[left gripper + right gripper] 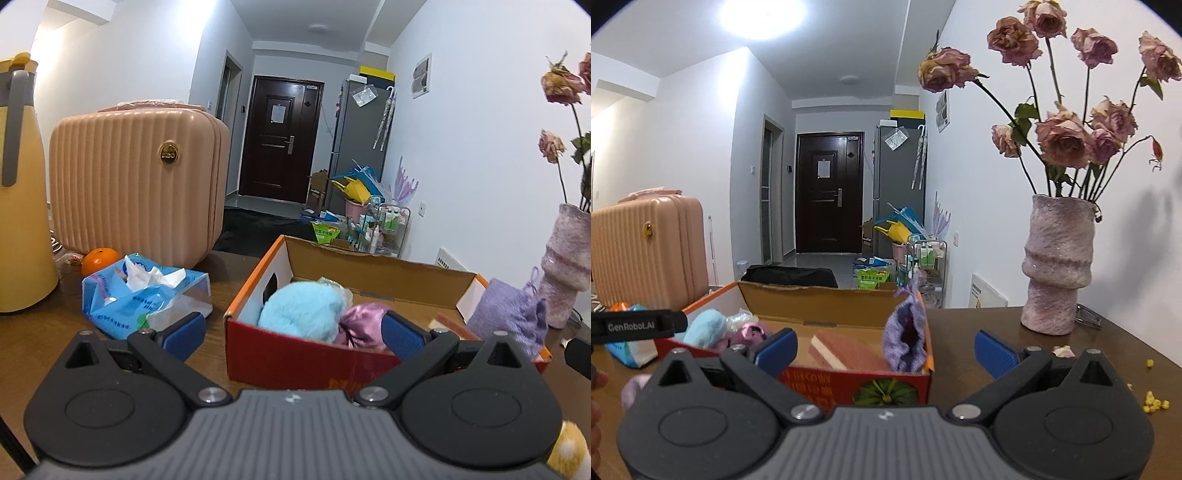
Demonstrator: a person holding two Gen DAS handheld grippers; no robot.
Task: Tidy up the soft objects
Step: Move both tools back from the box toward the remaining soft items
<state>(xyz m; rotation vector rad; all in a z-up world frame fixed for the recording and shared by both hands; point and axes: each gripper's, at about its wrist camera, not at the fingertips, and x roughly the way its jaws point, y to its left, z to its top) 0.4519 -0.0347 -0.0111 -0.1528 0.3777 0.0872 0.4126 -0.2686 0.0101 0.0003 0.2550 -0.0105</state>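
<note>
Hovering near the table edge, left gripper (293,332) and right gripper (884,350), both empty, ribbed blue pads spread wide apart. Beyond them one open cardboard box (849,304), red-sided, holds one fluffy blue plush (301,308), one shiny pink satin piece (360,321), one striped sponge (846,352). One knitted purple pouch (905,339) droops over its right wall. Crinkled tissue pack (144,295) left; half-hidden orange (98,260), ribbed peach case (136,181) behind. Fuzzy vase (1056,266), dried roses (1063,138), count unclear

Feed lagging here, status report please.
Left gripper and right gripper open, empty. Purple pouch draped over box rim. Nothing blocking.
</note>
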